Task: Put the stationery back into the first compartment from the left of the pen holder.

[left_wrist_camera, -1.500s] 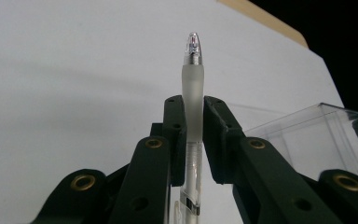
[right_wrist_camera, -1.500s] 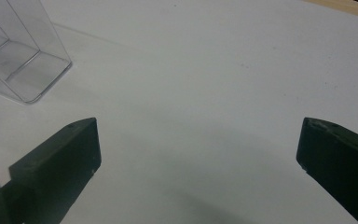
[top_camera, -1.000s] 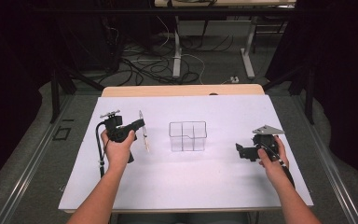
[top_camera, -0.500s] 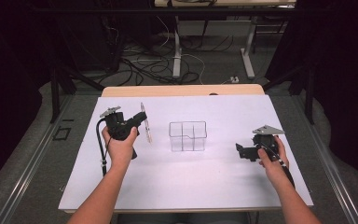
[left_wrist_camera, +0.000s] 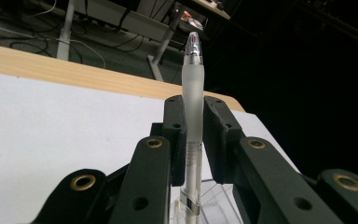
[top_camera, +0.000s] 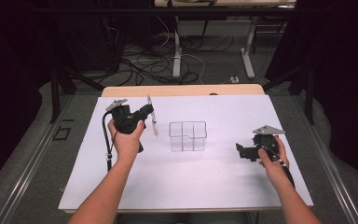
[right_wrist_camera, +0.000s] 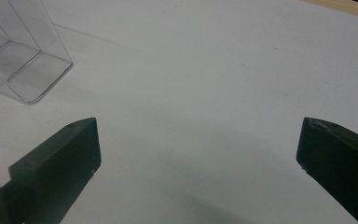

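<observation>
A dark workshop with cables strewn across the floor surrounds a wooden table (top_camera: pixel 182 90) covered by a white sheet (top_camera: pixel 182 186). From the high view, a person's left hand lifts the left gripper (top_camera: pixel 150 111) off the sheet, its jaws clamped on a frosted pen (top_camera: pixel 153 120) that stands nearly upright, tilted slightly. A clear plastic organizer (top_camera: pixel 188 136) with several compartments sits at mid-table, just to the right of the pen and apart from it; the upright hold looks meant for dropping the pen end-first into one of those compartments. The right gripper (top_camera: pixel 238 150) rests low on the sheet well to the organizer's right, carrying nothing.

In the left gripper view, the pen (left_wrist_camera: pixel 193 102) rises between the two black jaws, pinched at about mid-barrel, its clear tip pointing up past the table's far edge. Below the jaws a corner of the organizer (left_wrist_camera: pixel 214 196) shows, putting the container near and underneath the pen's lower end.

In the right gripper view, the jaws stand wide apart over bare white sheet, nothing between them, apparently waiting. The organizer (right_wrist_camera: pixel 23 60) shows at upper left, clear of both jaws.
</observation>
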{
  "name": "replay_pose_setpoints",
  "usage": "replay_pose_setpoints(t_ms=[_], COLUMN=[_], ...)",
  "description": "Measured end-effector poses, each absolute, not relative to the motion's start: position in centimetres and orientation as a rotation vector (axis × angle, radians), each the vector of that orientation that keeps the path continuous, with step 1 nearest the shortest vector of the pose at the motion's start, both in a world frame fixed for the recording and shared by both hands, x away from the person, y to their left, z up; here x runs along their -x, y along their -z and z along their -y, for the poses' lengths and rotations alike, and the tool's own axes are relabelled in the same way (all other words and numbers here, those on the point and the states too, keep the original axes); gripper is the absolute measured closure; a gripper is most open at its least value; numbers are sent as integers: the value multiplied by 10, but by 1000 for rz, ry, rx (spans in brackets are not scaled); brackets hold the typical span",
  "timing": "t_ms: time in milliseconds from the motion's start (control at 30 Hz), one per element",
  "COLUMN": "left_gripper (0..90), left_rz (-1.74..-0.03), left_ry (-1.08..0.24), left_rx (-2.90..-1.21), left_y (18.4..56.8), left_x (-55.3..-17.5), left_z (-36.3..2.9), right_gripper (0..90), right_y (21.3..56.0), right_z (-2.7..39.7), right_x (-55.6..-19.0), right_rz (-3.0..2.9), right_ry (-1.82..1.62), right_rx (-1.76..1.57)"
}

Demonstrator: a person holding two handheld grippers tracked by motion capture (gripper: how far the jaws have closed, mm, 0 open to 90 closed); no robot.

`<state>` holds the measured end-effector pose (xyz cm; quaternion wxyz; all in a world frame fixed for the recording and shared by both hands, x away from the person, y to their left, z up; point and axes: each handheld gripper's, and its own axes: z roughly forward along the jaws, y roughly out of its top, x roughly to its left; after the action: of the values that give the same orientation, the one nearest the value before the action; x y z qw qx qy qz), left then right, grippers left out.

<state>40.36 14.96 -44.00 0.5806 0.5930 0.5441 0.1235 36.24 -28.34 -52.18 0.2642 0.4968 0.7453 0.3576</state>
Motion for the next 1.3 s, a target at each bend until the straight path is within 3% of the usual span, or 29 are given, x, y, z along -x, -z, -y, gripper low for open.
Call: replay_pose_setpoints(t_ms=[600,1300], left_gripper=[797,796], left_rz=[-1230,-1242], left_ry=[-281,-273], left_rx=[-1401,-1418], left_y=[434,453], left_x=[-413,-420], left_z=[-121,-97], right_gripper=[0,0], right_y=[523,523], right_z=[283,285], right_x=[-363,-364], right_rz=[-2018,-2026], right_ry=[-968,-969], right_rx=[-1340,-1335])
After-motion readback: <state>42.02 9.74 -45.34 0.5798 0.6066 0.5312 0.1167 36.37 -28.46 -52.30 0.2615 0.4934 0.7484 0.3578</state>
